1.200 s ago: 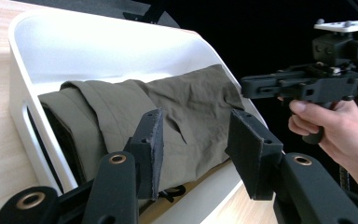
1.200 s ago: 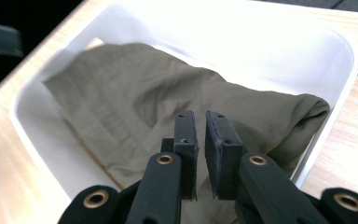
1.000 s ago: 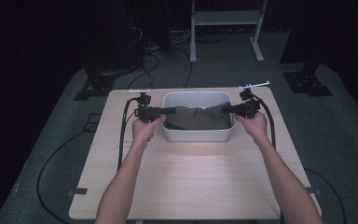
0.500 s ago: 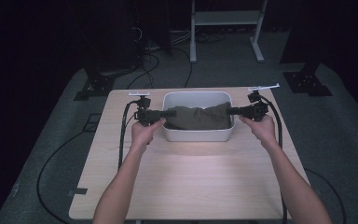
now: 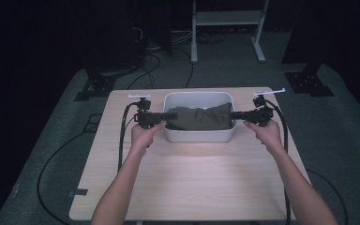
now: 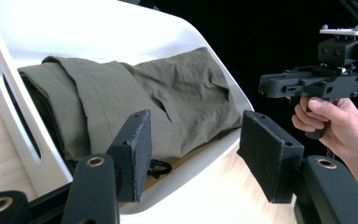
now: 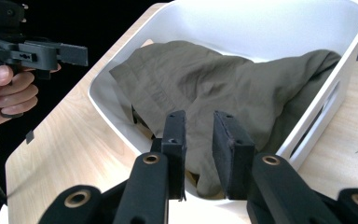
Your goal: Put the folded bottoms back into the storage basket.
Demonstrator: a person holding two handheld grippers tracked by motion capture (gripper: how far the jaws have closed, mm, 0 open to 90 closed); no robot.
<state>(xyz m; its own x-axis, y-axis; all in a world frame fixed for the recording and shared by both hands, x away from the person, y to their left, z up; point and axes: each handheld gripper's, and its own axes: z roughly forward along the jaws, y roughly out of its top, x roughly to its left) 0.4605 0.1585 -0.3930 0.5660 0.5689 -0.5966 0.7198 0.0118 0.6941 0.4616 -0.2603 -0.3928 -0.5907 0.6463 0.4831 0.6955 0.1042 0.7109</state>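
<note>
While the olive cloth lies bunched inside the white tub, the left gripper has just been opened wide, nothing clasped; the right gripper, just eased narrowly apart, is held empty over the cloth's edge.

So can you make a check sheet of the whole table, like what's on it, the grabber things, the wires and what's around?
Surface: light wooden table, bare in front of the tub.
Job's things: white tub with handle slots, holding an olive-green folded cloth that rises above the rim.
Clutter: small dark tape piece at the table's near left edge.
Grippers: left gripper has just been opening, jaws apart, cloth lying free beyond them; right gripper has just been opening, a narrow gap showing, pads off the cloth.
Cables: black cables trail from both grippers; another runs across the floor.
Surroundings: grey carpet, white stand, dark room.
</note>
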